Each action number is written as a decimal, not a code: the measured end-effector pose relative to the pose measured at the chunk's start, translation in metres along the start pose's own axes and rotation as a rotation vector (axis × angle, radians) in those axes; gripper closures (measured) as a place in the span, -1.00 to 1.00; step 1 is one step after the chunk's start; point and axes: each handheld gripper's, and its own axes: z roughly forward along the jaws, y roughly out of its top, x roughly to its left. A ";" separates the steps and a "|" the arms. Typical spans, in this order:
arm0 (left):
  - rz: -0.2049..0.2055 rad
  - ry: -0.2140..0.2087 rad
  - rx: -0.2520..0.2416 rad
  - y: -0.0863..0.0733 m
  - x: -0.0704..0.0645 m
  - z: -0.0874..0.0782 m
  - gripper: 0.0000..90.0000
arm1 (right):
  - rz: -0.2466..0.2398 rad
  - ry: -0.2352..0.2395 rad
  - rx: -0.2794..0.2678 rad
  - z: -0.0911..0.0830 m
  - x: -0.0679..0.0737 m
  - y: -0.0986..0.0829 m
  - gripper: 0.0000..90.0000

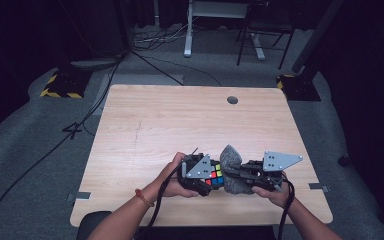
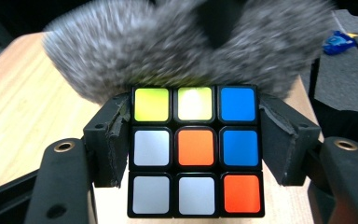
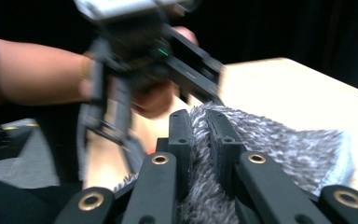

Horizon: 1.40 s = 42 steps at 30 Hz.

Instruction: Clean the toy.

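Note:
A colour puzzle cube (image 2: pixel 196 151) sits clamped between my left gripper's (image 2: pixel 196 149) black jaws, its near face showing yellow, blue, white and orange squares. From above, the cube (image 1: pixel 216 177) is at the table's near middle, with the left gripper (image 1: pixel 205 176) shut on it. A fuzzy grey cloth (image 2: pixel 182 46) presses against the cube's far side. My right gripper (image 3: pixel 201 135) is shut on that grey cloth (image 3: pixel 279 144), pinching a fold between its fingers. In the high view the cloth (image 1: pixel 231 170) lies between the two grippers, with the right gripper (image 1: pixel 237 175) coming in from the right.
The wooden table (image 1: pixel 180 120) has a round cable hole (image 1: pixel 232 100) near its far edge. Beyond it, grey floor holds cables, a desk leg (image 1: pixel 188 30) and yellow-black striped stand bases (image 1: pixel 62 85). A small blue object (image 2: pixel 338 42) lies on the floor.

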 end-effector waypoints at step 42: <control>-0.066 0.096 0.038 -0.010 0.025 -0.022 -0.25 | 0.033 -0.062 0.228 0.018 -0.024 -0.035 0.82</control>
